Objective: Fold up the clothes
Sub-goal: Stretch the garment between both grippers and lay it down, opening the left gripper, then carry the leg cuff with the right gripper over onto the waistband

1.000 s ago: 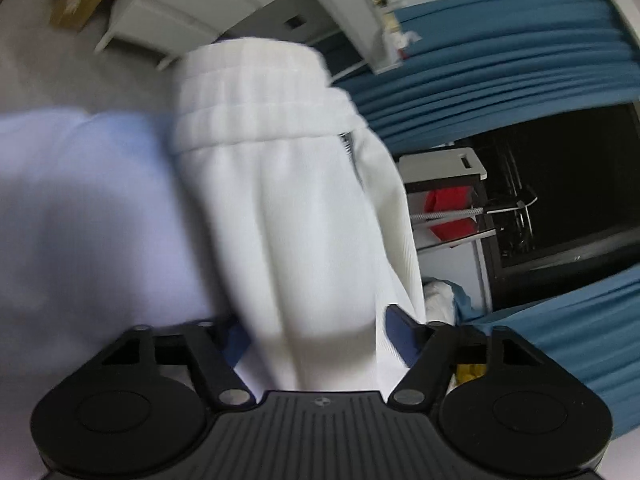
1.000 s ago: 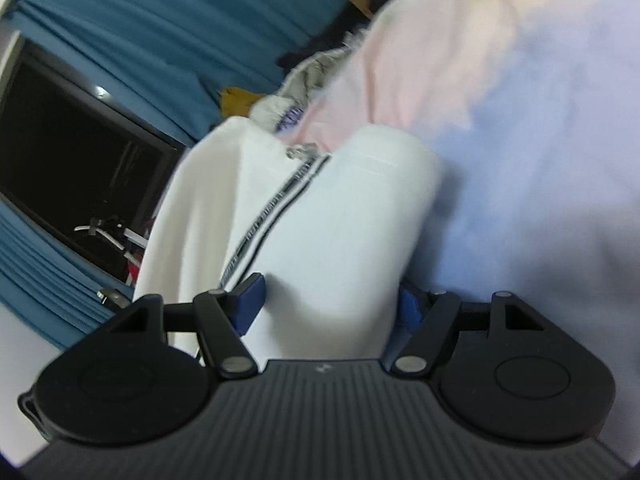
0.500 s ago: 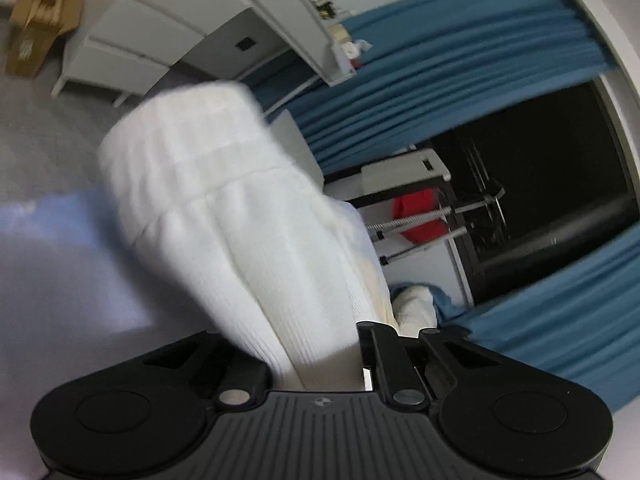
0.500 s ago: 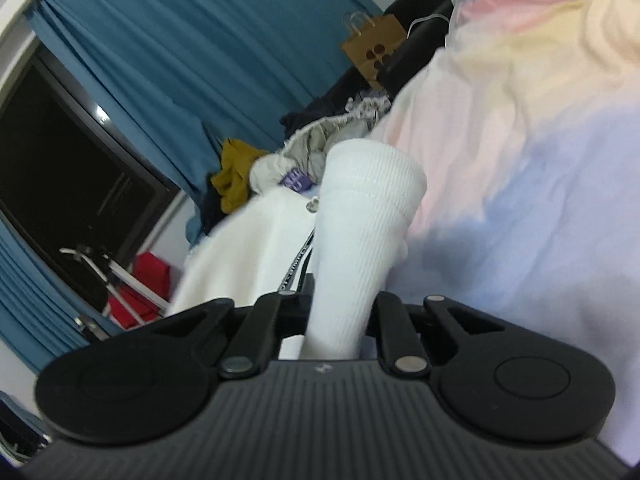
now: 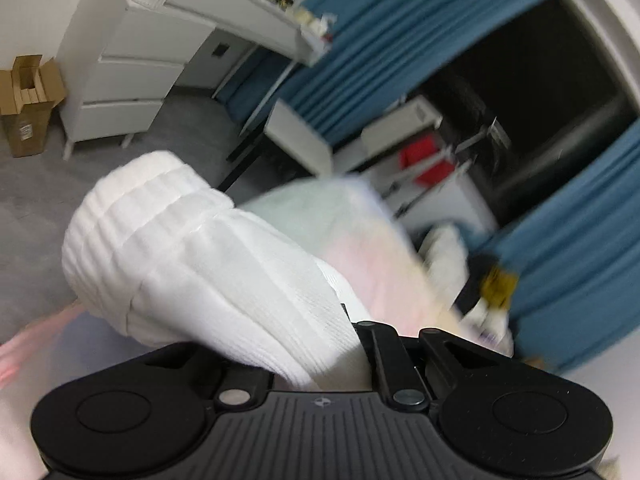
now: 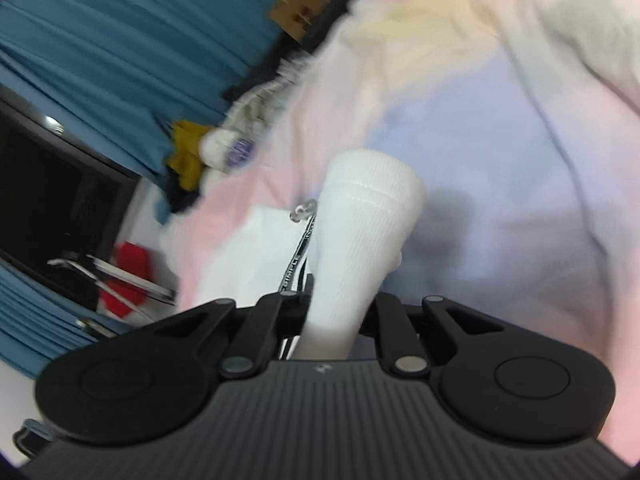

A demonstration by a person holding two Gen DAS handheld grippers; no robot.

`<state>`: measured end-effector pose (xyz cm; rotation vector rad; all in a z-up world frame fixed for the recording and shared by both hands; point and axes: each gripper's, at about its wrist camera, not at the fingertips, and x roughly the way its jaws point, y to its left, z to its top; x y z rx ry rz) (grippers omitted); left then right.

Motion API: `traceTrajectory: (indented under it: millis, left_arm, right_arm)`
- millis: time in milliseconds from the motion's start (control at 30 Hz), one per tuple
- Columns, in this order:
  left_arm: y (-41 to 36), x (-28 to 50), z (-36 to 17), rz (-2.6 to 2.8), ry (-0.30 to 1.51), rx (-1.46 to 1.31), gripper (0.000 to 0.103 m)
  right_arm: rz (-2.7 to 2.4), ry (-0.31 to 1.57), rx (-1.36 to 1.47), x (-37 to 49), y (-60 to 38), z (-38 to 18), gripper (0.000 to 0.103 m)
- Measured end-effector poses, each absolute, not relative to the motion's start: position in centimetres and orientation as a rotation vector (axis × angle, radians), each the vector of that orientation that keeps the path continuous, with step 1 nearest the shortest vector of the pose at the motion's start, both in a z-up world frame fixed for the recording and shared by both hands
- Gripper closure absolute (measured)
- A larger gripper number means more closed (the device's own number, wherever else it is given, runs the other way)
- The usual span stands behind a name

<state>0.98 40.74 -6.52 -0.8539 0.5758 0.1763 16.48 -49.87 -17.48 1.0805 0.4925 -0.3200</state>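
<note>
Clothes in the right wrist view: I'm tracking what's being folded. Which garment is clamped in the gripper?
The white ribbed garment, pinched in the shut right gripper. The yellow and grey clothes lie piled by the blue curtain, untouched.

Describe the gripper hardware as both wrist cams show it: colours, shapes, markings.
Both look identical. The left gripper and right gripper have a matte black body with a ribbed dark grey centre panel bearing a small round logo, two rounded lobes with circular recesses either side, and black linkage arms on silver pivot pins. No cables, hands or sleeves are visible. Finger pads are hidden by white fabric.
</note>
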Motion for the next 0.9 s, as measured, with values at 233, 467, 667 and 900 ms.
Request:
traceTrajectory:
  millis: [233, 467, 667, 900]
  left_arm:
    - [39.8, -4.1, -8.8, 0.179, 0.636, -0.826, 0.077]
    - [33.7, -8.6, -4.6, 0.178, 0.699, -0.505, 0.047]
    - [26.8, -10.2, -1.1, 0.141, 0.674, -0.278, 0.043]
    - [18.4, -7.4, 1.3, 0.025, 0.601, -0.223, 0.039]
  right_arm:
    - [-0.352, 0.586, 1.111, 16.8, -50.2, -21.4, 0.091]
    - [-0.349, 0.584, 1.098, 16.8, -50.0, -21.3, 0.091]
    - [-0.343, 0.581, 1.099, 16.5, -50.2, -21.2, 0.091]
    - [-0.328, 0.561, 1.146, 16.4, -50.5, -21.4, 0.091]
